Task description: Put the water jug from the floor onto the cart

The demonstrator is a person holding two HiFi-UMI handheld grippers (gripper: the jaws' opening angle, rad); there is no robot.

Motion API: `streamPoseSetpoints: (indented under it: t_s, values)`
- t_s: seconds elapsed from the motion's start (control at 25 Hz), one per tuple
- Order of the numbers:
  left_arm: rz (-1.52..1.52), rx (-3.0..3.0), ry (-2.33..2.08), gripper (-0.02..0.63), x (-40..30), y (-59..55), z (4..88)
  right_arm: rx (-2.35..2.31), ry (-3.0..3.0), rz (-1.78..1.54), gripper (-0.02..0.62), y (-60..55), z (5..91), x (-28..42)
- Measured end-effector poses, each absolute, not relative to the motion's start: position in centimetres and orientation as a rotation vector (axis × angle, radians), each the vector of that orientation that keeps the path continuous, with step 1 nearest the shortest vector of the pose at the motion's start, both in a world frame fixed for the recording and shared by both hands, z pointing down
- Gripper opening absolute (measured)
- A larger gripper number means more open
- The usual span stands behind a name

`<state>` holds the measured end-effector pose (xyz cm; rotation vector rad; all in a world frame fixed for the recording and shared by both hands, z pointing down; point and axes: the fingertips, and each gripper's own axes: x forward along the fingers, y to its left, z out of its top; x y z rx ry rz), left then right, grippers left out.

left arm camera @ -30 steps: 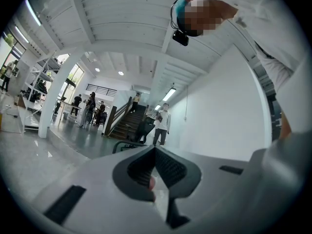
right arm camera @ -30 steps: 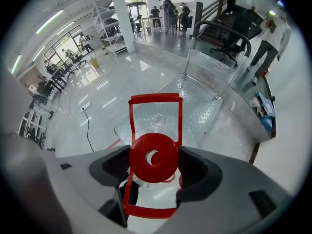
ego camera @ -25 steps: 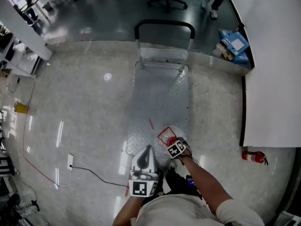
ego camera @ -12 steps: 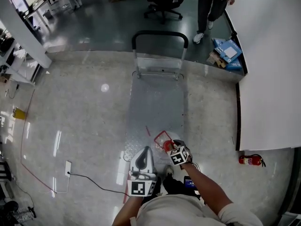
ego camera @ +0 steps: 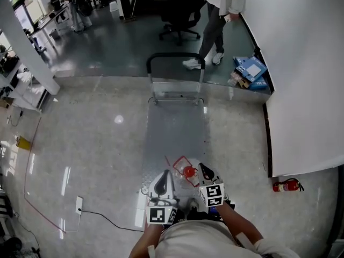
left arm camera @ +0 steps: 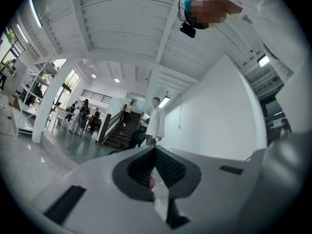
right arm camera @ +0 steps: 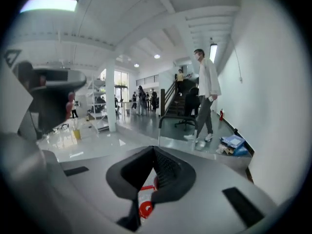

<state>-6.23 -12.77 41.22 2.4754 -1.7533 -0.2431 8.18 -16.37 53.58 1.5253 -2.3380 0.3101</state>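
The jug [ego camera: 189,172] sits on the cart [ego camera: 177,122] just below and between the left gripper [ego camera: 168,172] and right gripper [ego camera: 204,169], both with jaws together and empty, the right's just closed; probably heavy and slick-sided, it is best taken by its red handle [ego camera: 180,163].

Dull embossed metal deck on the cart [ego camera: 177,125] (diamond tread), glossy speckled floor [ego camera: 91,144], clear plastic water jug [ego camera: 189,172]

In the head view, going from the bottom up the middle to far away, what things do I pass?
water jug → cart deck → cart handle → office chair
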Motion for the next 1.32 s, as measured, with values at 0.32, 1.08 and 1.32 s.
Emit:
streamPoseSetpoints:
  t_s: [0.32,1.08,1.32]
  values:
    - [-0.283,2.499,-1.746,-0.002,-5.8,-11.2,39.8,1.672,-2.511,0.203,0.012,-12.5,46.6,9.7]
    - [-0.277,2.516,-1.724,-0.002,-5.0,-10.2,39.5,1.651,-2.547,0.188,0.012,-11.0,45.9,9.6]
    - [-0.280,2.517,-1.727,-0.002,-5.2,-10.4,39.5,1.642,-2.554,0.182,0.012,-11.1,45.9,9.4]
